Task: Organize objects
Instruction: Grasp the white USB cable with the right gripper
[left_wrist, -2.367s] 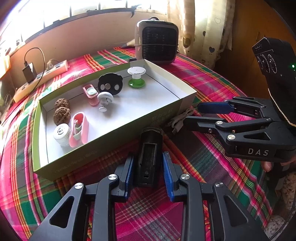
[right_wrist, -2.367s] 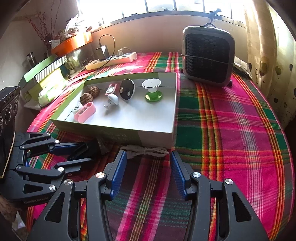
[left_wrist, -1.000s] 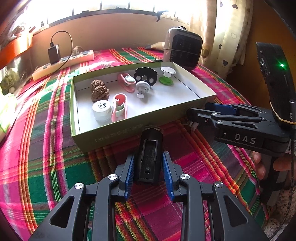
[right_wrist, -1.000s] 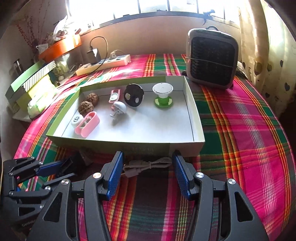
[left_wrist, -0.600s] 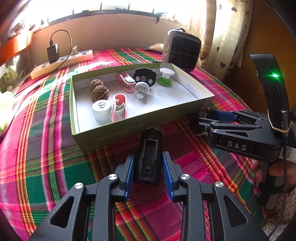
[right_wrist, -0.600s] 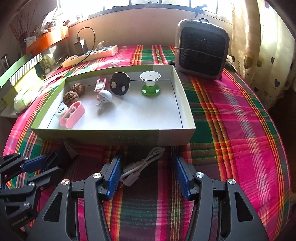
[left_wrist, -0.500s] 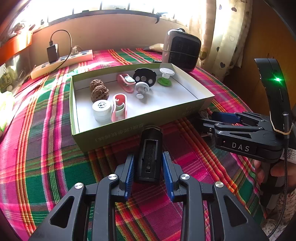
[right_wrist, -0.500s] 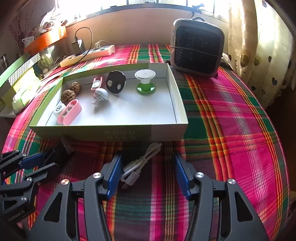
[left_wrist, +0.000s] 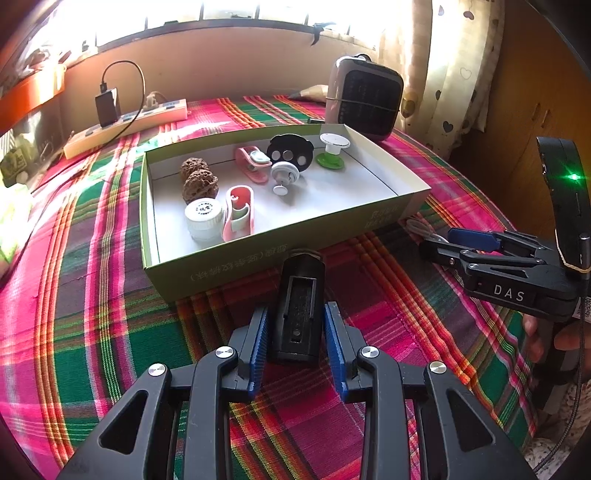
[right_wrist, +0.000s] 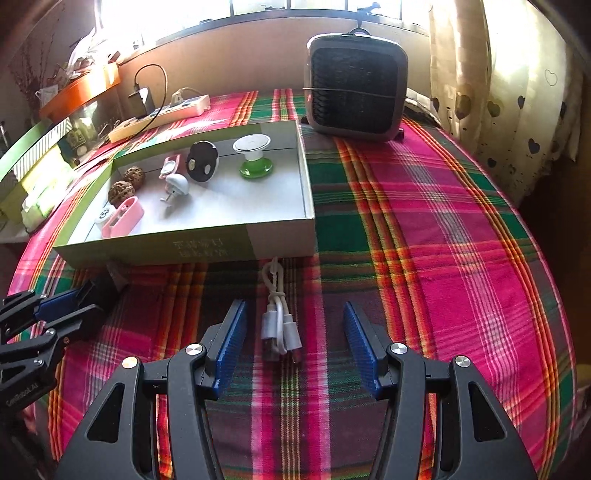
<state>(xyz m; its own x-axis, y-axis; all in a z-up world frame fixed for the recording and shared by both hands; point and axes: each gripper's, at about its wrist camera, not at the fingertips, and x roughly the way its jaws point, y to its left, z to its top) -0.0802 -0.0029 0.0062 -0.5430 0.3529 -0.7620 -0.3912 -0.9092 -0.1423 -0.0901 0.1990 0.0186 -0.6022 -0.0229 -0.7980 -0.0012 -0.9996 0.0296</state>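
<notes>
white cable (right_wrist: 277, 319) between open right hand-held gripper (right_wrist: 293, 345) fingers, on tablecloth (right_wrist: 424, 229).

Strong daylight pours in from the window (left_wrist: 229, 14) at 12 o'clock in both views, blown out to pure white there. The cloth (right_wrist: 443, 229) looks saturated and sharp mid-frame. Heavy fisheye bend, with dark vignetted corners all round. The box (right_wrist: 280, 240) throws a shadow toward 6 o'clock. The curtain (right_wrist: 517, 92) at 2 o'clock glows backlit. A green LED (left_wrist: 573, 177) flares at 3 o'clock.
</notes>
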